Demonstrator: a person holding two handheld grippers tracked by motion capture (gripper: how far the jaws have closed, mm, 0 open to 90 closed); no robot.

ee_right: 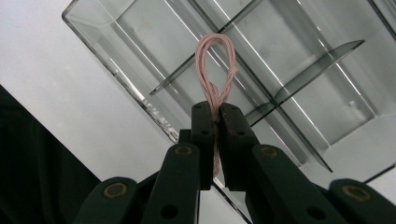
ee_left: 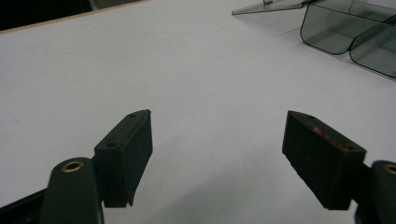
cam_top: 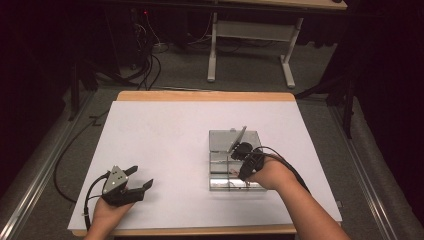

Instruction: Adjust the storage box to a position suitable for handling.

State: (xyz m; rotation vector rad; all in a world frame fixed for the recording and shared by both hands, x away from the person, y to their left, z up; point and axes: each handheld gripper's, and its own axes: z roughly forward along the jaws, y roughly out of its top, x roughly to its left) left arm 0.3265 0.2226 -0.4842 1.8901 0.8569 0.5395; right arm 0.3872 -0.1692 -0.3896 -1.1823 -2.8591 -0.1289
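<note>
A white sheet [cam_top: 165,150] covers nearly the whole bench [cam_top: 205,95], leaving a strip of wood bare along the far edge. Beyond it, on the grey floor [cam_top: 175,75], stands a second table with white legs [cam_top: 212,50], and black cables [cam_top: 147,65] tangle at the back left.

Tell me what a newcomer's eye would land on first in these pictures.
First, the small loop of pale pink string, pinched in the shut right claw above the clear plastic compartment box right of centre on the white table. Then the left claw, jaws wide open and holding nothing, at the table's near left.
</note>
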